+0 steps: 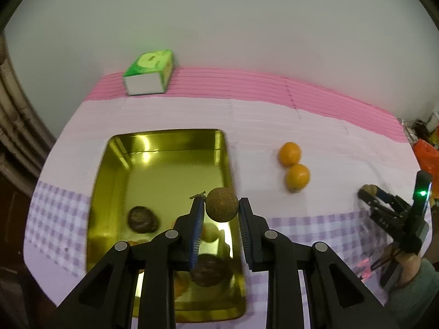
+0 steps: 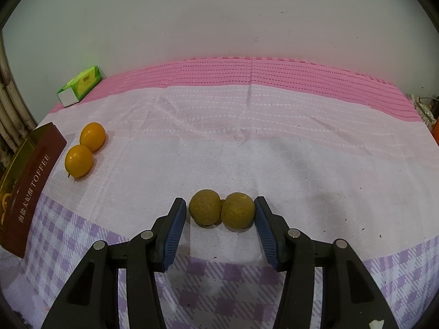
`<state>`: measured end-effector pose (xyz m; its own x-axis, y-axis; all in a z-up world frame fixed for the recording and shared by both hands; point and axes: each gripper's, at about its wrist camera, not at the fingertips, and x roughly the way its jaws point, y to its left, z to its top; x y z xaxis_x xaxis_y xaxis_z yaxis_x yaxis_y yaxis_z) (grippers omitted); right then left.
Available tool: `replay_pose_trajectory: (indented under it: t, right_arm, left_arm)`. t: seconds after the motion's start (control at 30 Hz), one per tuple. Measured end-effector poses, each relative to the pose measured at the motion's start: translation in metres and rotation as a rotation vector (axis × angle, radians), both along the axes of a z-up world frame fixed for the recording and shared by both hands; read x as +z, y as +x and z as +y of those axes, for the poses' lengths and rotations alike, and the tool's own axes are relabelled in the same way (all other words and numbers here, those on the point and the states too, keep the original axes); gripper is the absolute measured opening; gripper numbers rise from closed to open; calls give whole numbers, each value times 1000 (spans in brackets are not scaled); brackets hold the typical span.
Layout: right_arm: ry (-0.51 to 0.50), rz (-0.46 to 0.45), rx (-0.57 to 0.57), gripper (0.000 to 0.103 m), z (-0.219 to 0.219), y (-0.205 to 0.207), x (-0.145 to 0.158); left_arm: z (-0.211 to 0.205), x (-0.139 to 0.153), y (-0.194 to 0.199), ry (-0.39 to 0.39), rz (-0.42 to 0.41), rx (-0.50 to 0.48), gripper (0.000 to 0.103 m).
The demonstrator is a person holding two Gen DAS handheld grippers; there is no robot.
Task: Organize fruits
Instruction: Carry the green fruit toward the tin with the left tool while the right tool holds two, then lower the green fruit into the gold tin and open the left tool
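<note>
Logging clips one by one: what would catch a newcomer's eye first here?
The gold tin at left, fruit already inside, with the left gripper shut on a brown fruit above its right edge. Then two oranges touching on the cloth, and the right gripper straddling a brown pair.

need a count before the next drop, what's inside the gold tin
In the gold tin: two dark brown round fruits, a pale one and orange bits. The left gripper, holding a small brown fruit, covers the near part, so no firm count.
</note>
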<state>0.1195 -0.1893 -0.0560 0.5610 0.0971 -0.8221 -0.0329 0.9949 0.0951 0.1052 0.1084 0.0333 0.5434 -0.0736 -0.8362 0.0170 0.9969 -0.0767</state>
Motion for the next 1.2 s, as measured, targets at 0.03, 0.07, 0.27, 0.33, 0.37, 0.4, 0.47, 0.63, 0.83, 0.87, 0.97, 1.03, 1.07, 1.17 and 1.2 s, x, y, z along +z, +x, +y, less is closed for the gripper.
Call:
replay_pose_trajectory:
  t: [0.03, 0.07, 0.27, 0.33, 0.37, 0.4, 0.47, 0.63, 0.83, 0.87, 0.97, 1.03, 1.07, 1.17, 1.2]
  right_arm:
    - [0, 0, 0, 49, 0, 0, 0]
    - [-1, 0, 0, 49, 0, 0, 0]
    - [-4, 0, 1, 49, 0, 0, 0]
    - [-4, 0, 1, 49, 0, 0, 0]
    - [-6, 1, 1, 49, 0, 0, -1]
    - [-7, 1, 2, 49, 0, 1, -1]
    - [-10, 1, 3, 49, 0, 1, -1]
    - [-10, 1, 3, 49, 0, 1, -1]
    - [-11, 1, 3, 50, -1, 1, -2]
    - [-12, 1, 3, 50, -1, 1, -2]
    - [-12, 2, 3, 50, -1, 1, -2]
    - [-13, 2, 4, 50, -1, 1, -2]
    - [-13, 2, 4, 50, -1, 1, -2]
    - [-14, 2, 4, 50, -1, 1, -2]
    - [-15, 2, 4, 50, -1, 1, -2]
  left_arm:
    - [5, -1, -2, 4, 4, 11, 26]
    - [9, -3, -3, 4, 8, 17, 26]
    - [26, -19, -12, 15, 49, 44, 26]
    - [28, -25, -13, 14, 61, 54, 26]
    - [29, -29, -14, 10, 67, 59, 26]
    - [30, -31, -15, 7, 72, 61, 26]
    - [30, -36, -16, 6, 81, 65, 26]
    - [26, -42, -15, 14, 93, 58, 27]
    - [23, -49, -12, 20, 111, 56, 27]
    - [24, -51, -12, 20, 116, 58, 27]
    - [24, -55, -11, 22, 125, 57, 27]
    - [24, -56, -11, 25, 128, 56, 27]
    - [24, -57, -11, 25, 130, 55, 27]
    - [25, -59, -11, 27, 133, 54, 27]
    - [25, -60, -11, 27, 132, 53, 27]
